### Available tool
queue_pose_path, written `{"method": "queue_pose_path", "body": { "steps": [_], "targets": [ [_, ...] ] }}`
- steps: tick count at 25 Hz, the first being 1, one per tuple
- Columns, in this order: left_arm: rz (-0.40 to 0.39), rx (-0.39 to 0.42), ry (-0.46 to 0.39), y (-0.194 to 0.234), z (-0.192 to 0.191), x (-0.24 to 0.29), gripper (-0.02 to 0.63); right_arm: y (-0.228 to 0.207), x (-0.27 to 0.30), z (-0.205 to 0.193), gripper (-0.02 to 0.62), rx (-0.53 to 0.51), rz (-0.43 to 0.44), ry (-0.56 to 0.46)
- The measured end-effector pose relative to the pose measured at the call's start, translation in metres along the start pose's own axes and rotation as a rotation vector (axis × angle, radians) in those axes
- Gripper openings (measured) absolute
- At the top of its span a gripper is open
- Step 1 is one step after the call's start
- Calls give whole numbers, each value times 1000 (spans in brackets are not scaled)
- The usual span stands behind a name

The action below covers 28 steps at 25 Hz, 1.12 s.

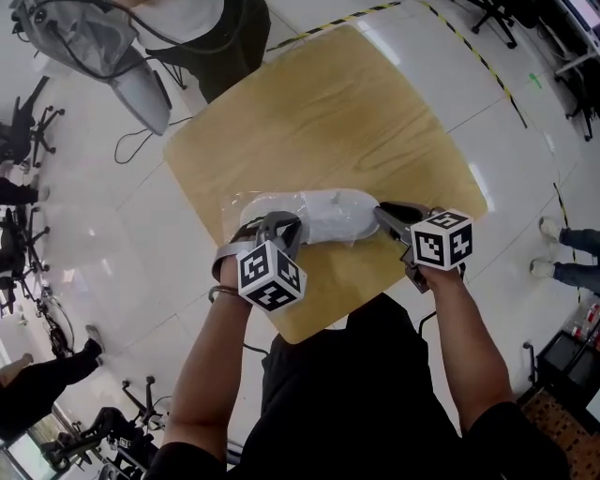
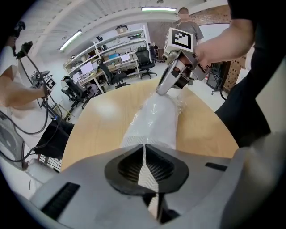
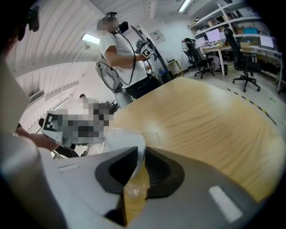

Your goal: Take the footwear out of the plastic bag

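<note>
A white shoe (image 1: pixel 319 214) lies on its side inside a clear plastic bag (image 1: pixel 242 202) near the front edge of the wooden table (image 1: pixel 328 112). My left gripper (image 1: pixel 279 225) is at the shoe's left end. In the left gripper view its jaws (image 2: pixel 144 150) are shut on white material of the shoe (image 2: pixel 154 123), seemingly through the plastic. My right gripper (image 1: pixel 382 212) is at the shoe's right end. In the right gripper view (image 3: pixel 136 156) it is shut on a crumpled fold of the clear bag (image 3: pixel 133 190), with the shoe (image 3: pixel 119 139) just beyond the jaws.
A person (image 1: pixel 202 28) stands at the table's far side next to a grey device on cables (image 1: pixel 112 56). Office chairs (image 2: pixel 145 56) and desks stand further back. Another person's feet (image 1: pixel 553 248) are on the floor at the right.
</note>
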State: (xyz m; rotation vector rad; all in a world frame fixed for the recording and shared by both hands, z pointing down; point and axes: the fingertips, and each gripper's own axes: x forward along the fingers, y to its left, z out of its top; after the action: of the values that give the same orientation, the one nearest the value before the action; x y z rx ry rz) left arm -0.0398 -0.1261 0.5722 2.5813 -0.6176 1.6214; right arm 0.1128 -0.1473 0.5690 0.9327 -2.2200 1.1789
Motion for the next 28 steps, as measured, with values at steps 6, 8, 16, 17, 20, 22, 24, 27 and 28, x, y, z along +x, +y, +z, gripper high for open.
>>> {"method": "queue_pose_path", "body": {
  "steps": [6,8,16,17,20,22,24,27,28],
  "targets": [
    [4,5,11,2,0,0,21,-9,-10,0,48,-6,-19,-18],
    [6,6,14,2,-1,-1,20,-10,-11,-1,44,-13,-27,-18],
    [-1,8,38,-2,-8,-11,18,-12,-8,-6,37,-49,-41,1],
    [-3,5,40,-3,-10,-13,18,-11,-6,-7,35,-57,-40,5],
    [-5,-3,48,-5,-16,-18,18,-8,-1,-7,34,-78,-36,18],
    [-2,-9,53,-6,-22,-22,18,-5,2,-7,33,-87,-32,27],
    [2,-20,54,-7,-27,-25,18,-2,5,-7,31,-92,-28,33],
    [10,-40,53,-8,-34,-29,18,0,9,-8,27,-100,-24,41],
    [13,-45,55,-8,-36,-30,17,1,9,-8,26,-103,-24,45]
  ]
}}
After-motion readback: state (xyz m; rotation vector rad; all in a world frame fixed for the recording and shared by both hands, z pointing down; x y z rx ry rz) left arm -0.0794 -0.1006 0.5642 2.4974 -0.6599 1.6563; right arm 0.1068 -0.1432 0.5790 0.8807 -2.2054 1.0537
